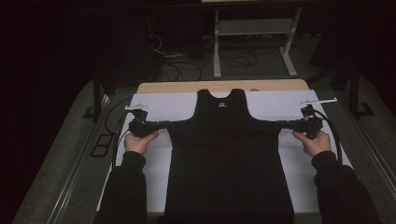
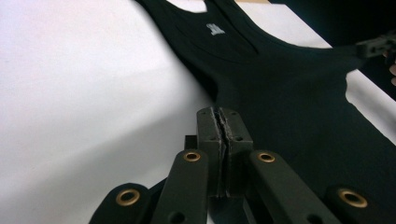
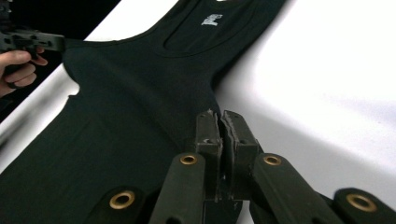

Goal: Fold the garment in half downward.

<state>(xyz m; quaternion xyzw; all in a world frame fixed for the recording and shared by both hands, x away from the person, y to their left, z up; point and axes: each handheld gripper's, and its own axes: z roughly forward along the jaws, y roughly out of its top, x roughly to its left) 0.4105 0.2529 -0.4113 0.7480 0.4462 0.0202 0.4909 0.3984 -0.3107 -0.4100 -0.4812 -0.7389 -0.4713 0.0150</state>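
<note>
A black sleeveless cloth top (image 1: 229, 154) lies flat on a big white sheet (image 1: 182, 105) that covers the table. Its neck points away from the person and its bottom hem hangs near the table's close edge. A small white label (image 2: 215, 29) sits inside the neck.

The top looks soft, thin and light. It will bend and fold with no push at all, and it will stretch a bit when pulled. It is not slippery and it will not break. The best places to hold it are the side edges just under the armholes, because a pull there keeps the cloth smooth and flat.

That is where both tools are now. The left gripper (image 1: 164, 124) points in from the left, and its jaws are pinched tight on the top's left edge. The right gripper (image 1: 281, 123) points in from the right and is pinched on the right edge the same way. In the two gripper views the jaws press together with almost no gap. The cloth in the pinch is dark on dark, so how deep it goes is hard to tell.

Both hands, the left hand (image 1: 139, 142) and the right hand (image 1: 316, 141), are wrapped around the handles, held level and wide apart. The cloth between them looks pulled straight.
</note>
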